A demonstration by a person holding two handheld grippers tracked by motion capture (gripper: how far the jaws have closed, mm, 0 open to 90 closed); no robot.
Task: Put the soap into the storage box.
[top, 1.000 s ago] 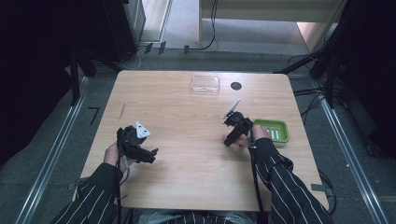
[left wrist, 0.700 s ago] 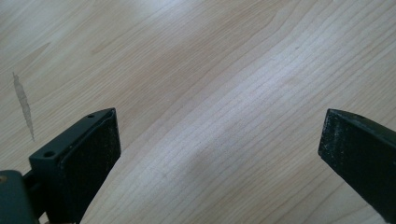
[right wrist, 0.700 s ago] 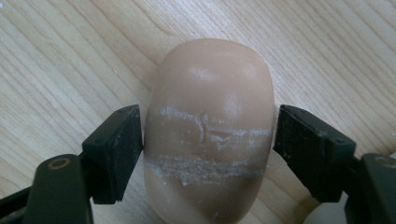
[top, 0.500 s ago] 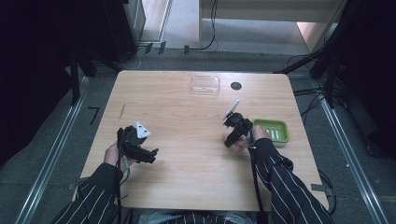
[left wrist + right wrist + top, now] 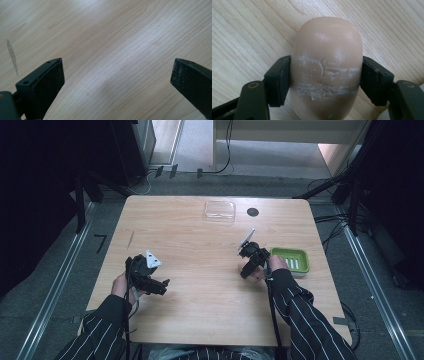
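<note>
A clear lid (image 5: 219, 211) lies near the table's (image 5: 200, 310) far edge, with nothing seen in it, and a small dark round hole (image 5: 253, 212) sits just beside it to the right. A green dish (image 5: 292, 260) rests near the right edge; pale ribs run across its floor, and whether anything else lies in it cannot be told from the high view.

The soap (image 5: 326, 67), a tan rounded bar, sits between the right gripper's (image 5: 325, 80) jaws. Both pads press against its sides at about mid-length, so the jaws are clamped on it. The bar's rounded end reaches well past the jaw tips, and whitish scuffed bands cross it at the level of the pads. Wood grain shows behind it; whether it touches the table cannot be told. In the high view this gripper (image 5: 250, 265) is just left of the dish, held by the right hand (image 5: 275, 265).

The left gripper (image 5: 117, 80) has its jaws wide apart, with bare wood between them. It (image 5: 150, 280) is at the table's left, well apart from the soap, in the left hand (image 5: 121, 285).
</note>
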